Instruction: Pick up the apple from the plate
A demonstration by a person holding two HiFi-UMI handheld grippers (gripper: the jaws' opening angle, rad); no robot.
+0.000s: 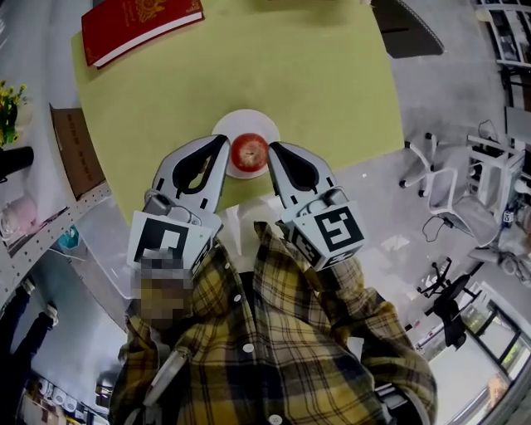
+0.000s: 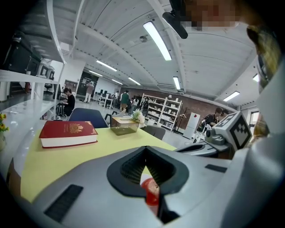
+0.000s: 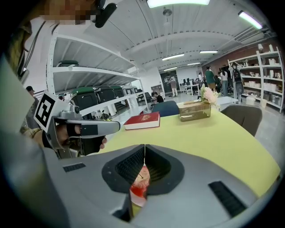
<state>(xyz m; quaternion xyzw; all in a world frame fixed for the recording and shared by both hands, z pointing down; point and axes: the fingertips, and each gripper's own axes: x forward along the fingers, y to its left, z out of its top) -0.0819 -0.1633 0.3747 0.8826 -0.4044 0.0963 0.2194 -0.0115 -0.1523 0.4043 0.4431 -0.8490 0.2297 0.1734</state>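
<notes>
A red apple [image 1: 249, 152] lies on a small white plate [image 1: 246, 121] near the front edge of the yellow-green table [image 1: 315, 75]. My left gripper [image 1: 224, 141] sits just left of the apple, its jaws shut with nothing between them. My right gripper [image 1: 272, 148] sits just right of the apple, also shut and empty. Both tips flank the fruit closely; contact cannot be told. In the left gripper view the apple [image 2: 151, 189] shows below the closed tips [image 2: 145, 148]. The right gripper view shows the apple [image 3: 139, 185] the same way under its closed tips [image 3: 144, 146].
A red book [image 1: 137, 25] lies at the table's far left corner. A clear box with flowers [image 3: 194, 110] stands at the far side. A brown board [image 1: 76, 149] and shelving lie to the left; white chair frames [image 1: 431, 166] stand on the floor at right.
</notes>
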